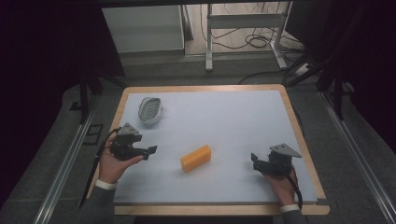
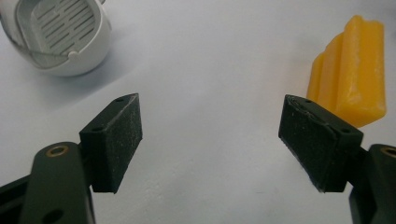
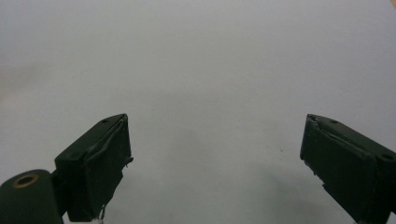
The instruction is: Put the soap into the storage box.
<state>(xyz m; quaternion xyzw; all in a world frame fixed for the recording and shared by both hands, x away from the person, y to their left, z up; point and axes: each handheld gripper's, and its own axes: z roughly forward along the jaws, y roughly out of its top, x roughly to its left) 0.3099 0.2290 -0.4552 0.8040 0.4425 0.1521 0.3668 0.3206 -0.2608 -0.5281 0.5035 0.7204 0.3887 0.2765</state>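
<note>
Both sets of fingers stand wide apart with nothing between them. On the left gripper, seen along its own view, the two black pads frame bare pale table. Beyond the right-hand pad in that view, just past its tip and partly hidden behind it, lies a yellow ridged block. Off beyond the left-hand pad, well apart from it, sits a white oval dish with a slotted insert and a thin wire handle.

From the high view, the yellow block lies on the table between the two grippers, nearer the left one's fingertips. The white dish rests farther up the table from the left hand, toward the far corner.

Over on the right, the right gripper is held low by the right hand, its fingers pointing toward the block but well short of it. Its own view shows the spread pads over plain grey surface.
</note>
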